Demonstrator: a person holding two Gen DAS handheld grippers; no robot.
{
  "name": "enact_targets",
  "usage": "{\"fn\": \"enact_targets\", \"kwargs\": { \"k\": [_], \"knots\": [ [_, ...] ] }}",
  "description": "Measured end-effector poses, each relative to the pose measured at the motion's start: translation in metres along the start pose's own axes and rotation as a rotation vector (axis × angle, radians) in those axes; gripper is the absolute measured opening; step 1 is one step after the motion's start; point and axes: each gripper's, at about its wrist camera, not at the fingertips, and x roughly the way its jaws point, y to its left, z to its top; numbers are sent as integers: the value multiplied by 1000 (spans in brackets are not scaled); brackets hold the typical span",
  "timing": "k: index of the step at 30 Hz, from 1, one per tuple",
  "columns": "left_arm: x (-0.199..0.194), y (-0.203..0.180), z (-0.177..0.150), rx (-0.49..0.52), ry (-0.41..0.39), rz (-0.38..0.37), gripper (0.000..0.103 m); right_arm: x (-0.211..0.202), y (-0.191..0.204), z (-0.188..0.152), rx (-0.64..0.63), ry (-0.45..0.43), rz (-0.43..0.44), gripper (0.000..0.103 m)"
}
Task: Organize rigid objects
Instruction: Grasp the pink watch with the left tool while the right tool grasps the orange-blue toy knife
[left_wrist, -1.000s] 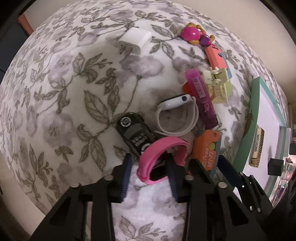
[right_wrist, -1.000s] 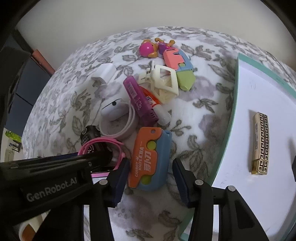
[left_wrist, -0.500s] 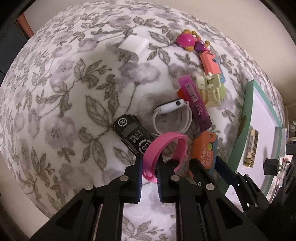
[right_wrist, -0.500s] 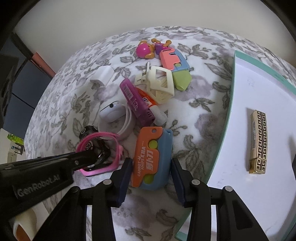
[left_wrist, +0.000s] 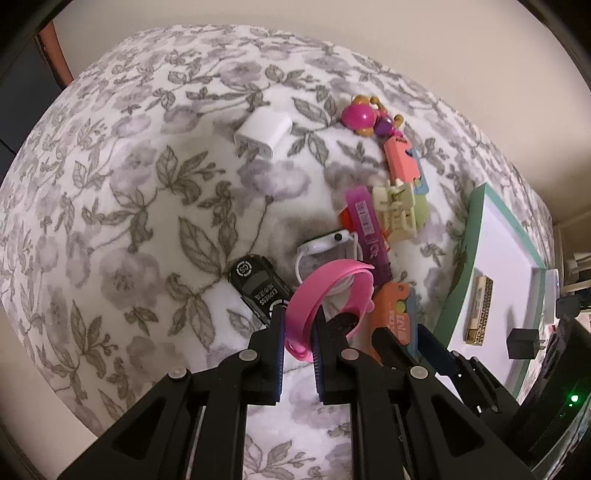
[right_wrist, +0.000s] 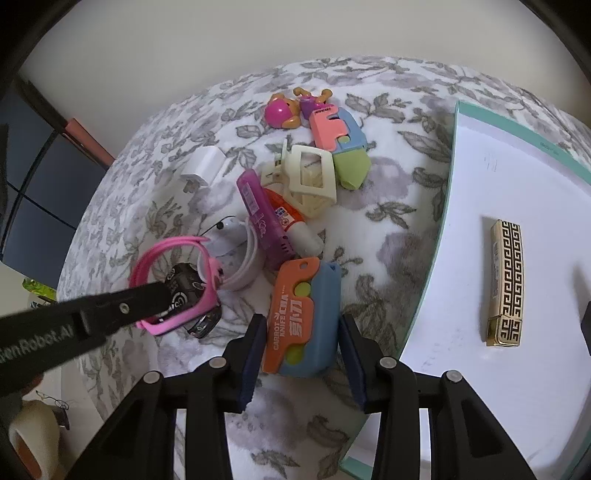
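My L gripper (left_wrist: 298, 334) fingers pinch pink band (left_wrist: 325, 291) by thin edge; may slip. R gripper (right_wrist: 301, 350) fingers spread, straddling carrot knife (right_wrist: 301, 317), ungrasped.

Watch band (left_wrist: 325, 291) sat clamped in the left gripper (left_wrist: 298, 341), raised over the toy car (left_wrist: 258, 290) and smartwatch (left_wrist: 325, 247). Carrot knife toy (right_wrist: 303, 317) lay on the bedspread (left_wrist: 129, 206) between the right gripper's (right_wrist: 301, 354) fingers. Tray (right_wrist: 448, 229) was right of the pile, with the harmonica (right_wrist: 506, 282) on it. Charger (left_wrist: 263, 133) lay behind the pile, to its left.
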Motion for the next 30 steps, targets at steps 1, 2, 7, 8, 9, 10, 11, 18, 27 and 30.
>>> {"fn": "enact_targets", "kwargs": {
  "k": [1,2,7,8,9,10,11,18,27,30],
  "knots": [
    [-1,2,0,-3,-4,-5,14,-1,-1,0,4,-3,3,42],
    [-3,3,0,-10,-10,-13,14,-2,-1,1,7,-6,6,42],
    [-14,1,0,-17,-51,-22,14,-13,-4,3,14,-31,18,24],
    [-16,0,0,-16,-57,-23,14,-14,-4,4,14,-30,16,21],
    [-18,-2,0,-14,-61,-25,14,-13,-4,4,17,-21,20,19],
    [-19,-3,0,-12,-63,-25,14,-10,-4,3,11,-16,11,19],
    [-19,-6,-1,-5,-62,-24,14,-9,-4,3,5,-18,10,19],
    [-10,-5,-1,-10,-37,-28,14,-9,-5,3,11,-17,20,20],
    [-1,2,-1,-34,-5,-38,14,-1,-1,2,10,-1,10,28],
    [0,4,-1,-40,0,-42,14,1,4,1,-10,-4,-5,30]
  ]
}}
